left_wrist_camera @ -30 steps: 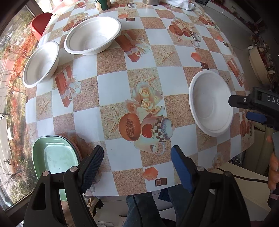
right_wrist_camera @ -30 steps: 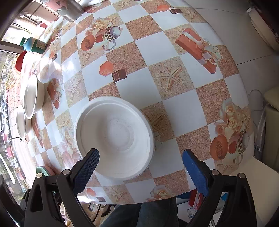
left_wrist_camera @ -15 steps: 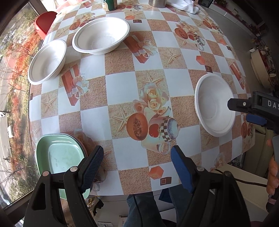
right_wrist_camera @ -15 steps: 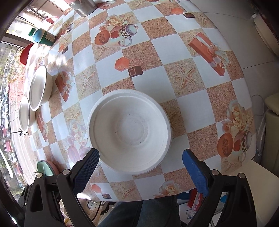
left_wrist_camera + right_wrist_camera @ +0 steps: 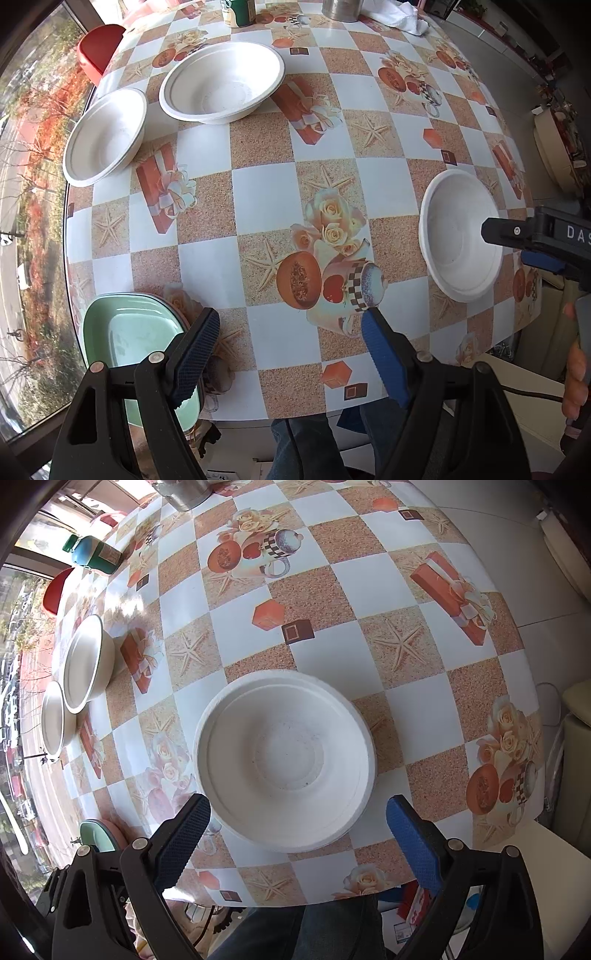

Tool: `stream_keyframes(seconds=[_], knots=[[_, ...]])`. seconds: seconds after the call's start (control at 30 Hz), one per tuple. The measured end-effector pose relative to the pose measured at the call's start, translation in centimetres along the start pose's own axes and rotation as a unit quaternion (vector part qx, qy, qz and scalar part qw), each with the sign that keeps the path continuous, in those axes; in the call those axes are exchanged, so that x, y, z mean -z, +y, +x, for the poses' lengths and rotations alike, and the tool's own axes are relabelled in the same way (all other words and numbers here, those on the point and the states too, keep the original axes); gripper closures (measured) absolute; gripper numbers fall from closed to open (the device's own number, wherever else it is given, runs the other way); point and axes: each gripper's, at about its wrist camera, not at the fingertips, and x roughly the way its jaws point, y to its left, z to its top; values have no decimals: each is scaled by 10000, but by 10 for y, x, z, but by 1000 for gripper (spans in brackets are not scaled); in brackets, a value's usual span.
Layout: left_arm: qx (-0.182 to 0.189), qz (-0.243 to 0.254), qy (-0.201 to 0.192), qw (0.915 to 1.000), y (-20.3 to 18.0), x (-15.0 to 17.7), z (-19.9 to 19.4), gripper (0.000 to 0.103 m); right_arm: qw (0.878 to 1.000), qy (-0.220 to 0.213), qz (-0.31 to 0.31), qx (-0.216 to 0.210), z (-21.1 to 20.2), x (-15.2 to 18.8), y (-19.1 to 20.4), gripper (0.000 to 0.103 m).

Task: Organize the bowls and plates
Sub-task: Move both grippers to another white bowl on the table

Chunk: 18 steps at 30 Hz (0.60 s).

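Note:
Three white bowls sit on the patterned table (image 5: pixel 266 192): one at the near right (image 5: pixel 458 236), which fills the right wrist view (image 5: pixel 284 760), and two at the far left (image 5: pixel 221 85) (image 5: pixel 105 136), also in the right wrist view (image 5: pixel 86 662) (image 5: pixel 55 718). A green plate (image 5: pixel 125 336) lies at the near left corner on a pink plate (image 5: pixel 110 829). My left gripper (image 5: pixel 288 350) is open and empty above the near table edge, right of the green plate. My right gripper (image 5: pixel 299 830) is open and empty, hovering just short of the near bowl.
A green can (image 5: pixel 238 11), a metal cup (image 5: pixel 340 9) and a white cloth (image 5: pixel 399 14) stand at the far edge. A red chair (image 5: pixel 98 50) is beyond the table's far left. A person's legs (image 5: pixel 306 446) are below the near edge.
Both grippers have drawn back and up a little, so more of the table shows. The near bowl now lies centred between the right gripper's fingers. Nothing was grasped.

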Motion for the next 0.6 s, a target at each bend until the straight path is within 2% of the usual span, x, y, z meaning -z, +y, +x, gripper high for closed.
stream_keyframes(seconds=[0.27, 0.6], knots=[[-244, -286, -289, 9989, 32, -46, -16, 21, 9995, 6, -313, 0, -3, -16, 27, 6], [-692, -746, -589, 9931, 93, -141, -22, 21, 9957, -31, -922, -97, -5, -64, 99, 6]])
